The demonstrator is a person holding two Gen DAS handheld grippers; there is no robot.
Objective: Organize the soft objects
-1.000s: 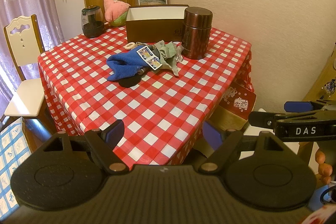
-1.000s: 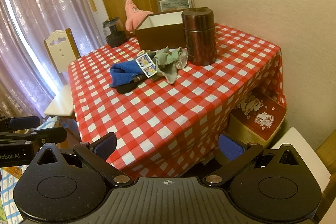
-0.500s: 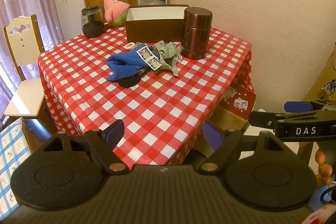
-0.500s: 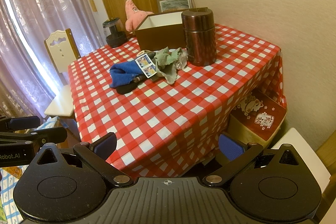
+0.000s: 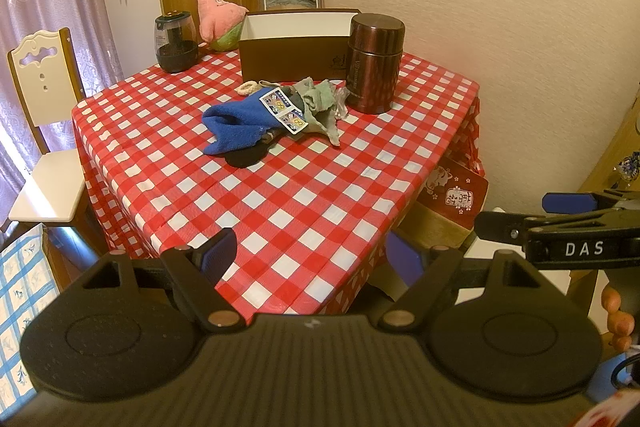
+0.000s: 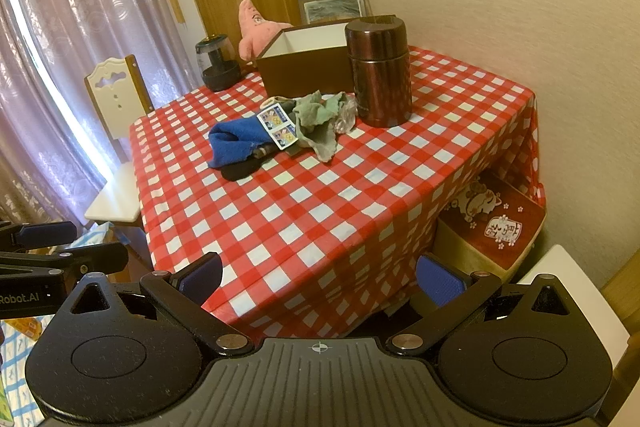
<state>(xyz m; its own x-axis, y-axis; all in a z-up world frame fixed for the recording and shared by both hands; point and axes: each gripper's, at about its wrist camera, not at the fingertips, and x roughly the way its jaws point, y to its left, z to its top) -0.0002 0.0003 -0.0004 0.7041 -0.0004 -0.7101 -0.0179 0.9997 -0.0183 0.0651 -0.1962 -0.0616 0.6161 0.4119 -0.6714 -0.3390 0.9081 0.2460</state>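
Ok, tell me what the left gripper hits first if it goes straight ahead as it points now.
Likely the checked tablecloth at the table's near corner, just ahead of the open left gripper. The blue sock lies farther along that line; depth is unclear.

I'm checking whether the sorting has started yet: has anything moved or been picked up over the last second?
Nothing visibly changed. Both grippers, left and right, are open and empty short of the red-checked table, as before. The blue fleece cloth, grey-green rag and open brown cardboard box lie untouched.
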